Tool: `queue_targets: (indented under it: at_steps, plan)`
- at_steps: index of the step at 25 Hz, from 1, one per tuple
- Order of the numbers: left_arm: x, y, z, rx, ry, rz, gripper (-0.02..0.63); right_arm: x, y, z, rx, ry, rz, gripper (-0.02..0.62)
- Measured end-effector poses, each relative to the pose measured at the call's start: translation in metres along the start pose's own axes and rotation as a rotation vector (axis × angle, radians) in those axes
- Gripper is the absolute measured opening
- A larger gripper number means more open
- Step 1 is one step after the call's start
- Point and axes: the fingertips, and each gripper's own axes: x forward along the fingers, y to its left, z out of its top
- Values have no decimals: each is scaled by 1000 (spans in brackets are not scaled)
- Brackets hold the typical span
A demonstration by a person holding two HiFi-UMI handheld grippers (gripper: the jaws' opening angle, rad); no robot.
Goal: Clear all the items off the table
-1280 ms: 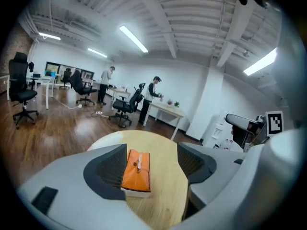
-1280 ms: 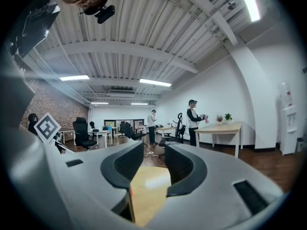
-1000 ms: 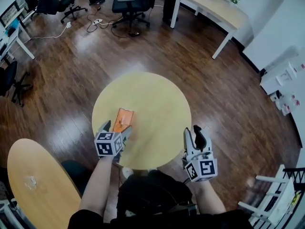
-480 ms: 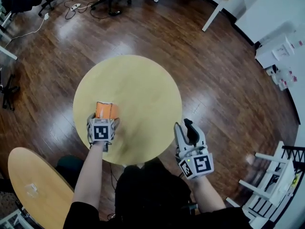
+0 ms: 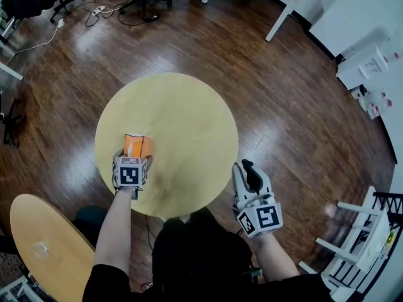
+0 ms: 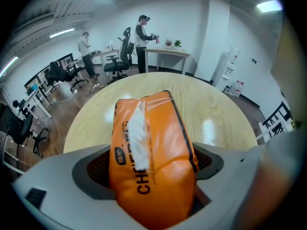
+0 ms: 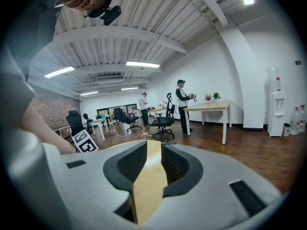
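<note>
only the orange tissue pack (image 5: 136,145) is left on the table (image 5: 189,115). left tongs (image 6: 152,174) just closing onto it, right tongs (image 7: 149,169) narrowing on nothing.

I read the left gripper (image 5: 134,158) at the end of the extended, bare left forearm (image 5: 116,231), pitched steeply downward. Its jaws have just been closing, and the pads bear on both sides of an orange plastic tissue pack (image 6: 151,147). The right gripper (image 5: 244,168) sits close to the torso, pointing nearly level. Its jaws have just been closing and stand narrowly apart, with nothing between them.
</note>
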Motion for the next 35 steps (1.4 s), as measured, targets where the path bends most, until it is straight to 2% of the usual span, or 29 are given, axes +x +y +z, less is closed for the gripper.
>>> queue_targets:
  at_steps: [3, 7, 10, 13, 18, 21, 24, 30, 35]
  plan:
    - [-9, -7, -5, 20, -10, 6, 434, -5, 5, 1, -13, 7, 26, 95]
    - [-17, -11, -20, -44, -99, 19, 425, 2, 11, -14, -46, -23, 81, 96]
    - [-51, -8, -10, -79, -161, 72, 425, 16, 14, -1, -49, -34, 151, 95]
    - [-104, 11, 0, -131, -223, 157, 425, 43, 39, 21, -45, -40, 272, 95]
    - [-217, 68, -29, -265, -328, 338, 425, 72, 161, 53, -190, -85, 563, 95]
    - [-288, 101, -66, -348, -382, 474, 425, 70, 245, 60, -276, -128, 754, 95]
    - [-352, 128, -118, -444, -431, 579, 425, 55, 325, 51, -345, -142, 905, 95]
    - [-452, 155, -222, -598, -504, 749, 425, 0, 491, 28, -365, -92, 1164, 97]
    - [-531, 169, -338, -724, -493, 883, 426, -57, 608, -17, -437, -29, 1350, 95]
